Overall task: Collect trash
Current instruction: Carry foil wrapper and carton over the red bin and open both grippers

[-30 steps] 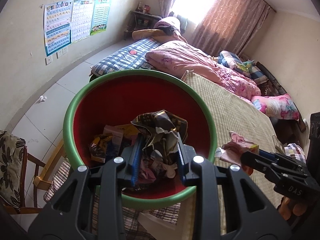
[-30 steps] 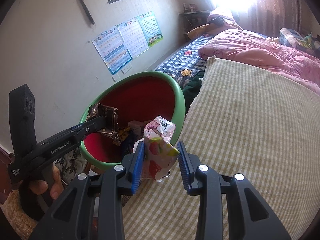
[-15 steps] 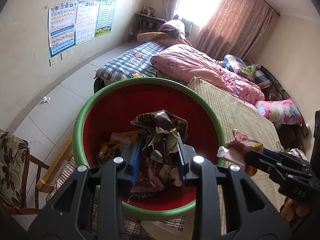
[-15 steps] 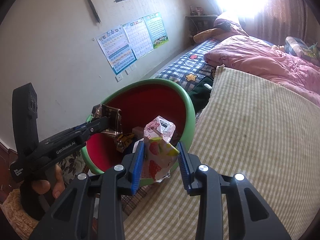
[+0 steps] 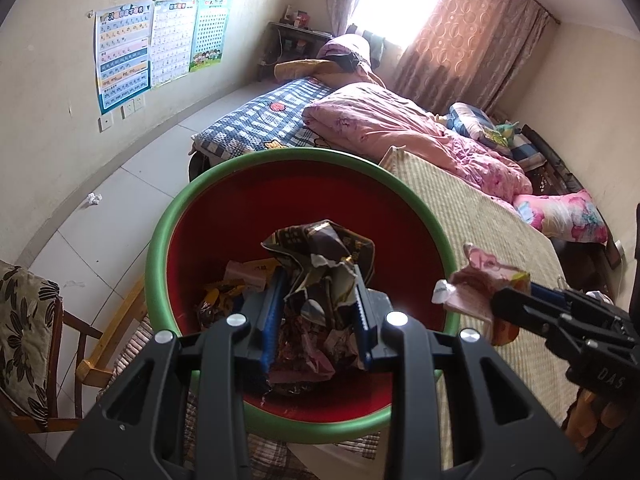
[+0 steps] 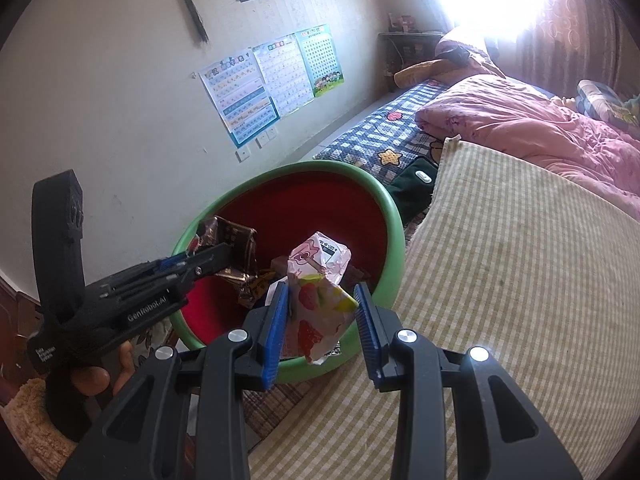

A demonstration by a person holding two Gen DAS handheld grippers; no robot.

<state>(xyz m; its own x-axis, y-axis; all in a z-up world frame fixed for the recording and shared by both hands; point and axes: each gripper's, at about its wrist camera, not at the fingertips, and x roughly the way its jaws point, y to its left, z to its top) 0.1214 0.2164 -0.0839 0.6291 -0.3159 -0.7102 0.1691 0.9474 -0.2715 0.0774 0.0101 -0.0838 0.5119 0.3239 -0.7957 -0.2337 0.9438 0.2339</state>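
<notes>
A red basin with a green rim stands at the bed's edge and holds several wrappers. My left gripper is shut on a crumpled dark wrapper, which hangs above the basin's inside. My right gripper is shut on a pink snack packet above the basin's near rim. The right wrist view shows the left gripper from the side with its dark wrapper. In the left wrist view the right gripper comes in from the right with the pink packet.
A yellow checked mat covers the bed to the right of the basin, with a pink quilt behind it. A wooden chair with a floral cushion stands at the left. A crumpled paper lies on the tiled floor.
Both views have shifted slightly, so the basin sits a little further right in them. Each gripper keeps its hold on the same piece of trash.
</notes>
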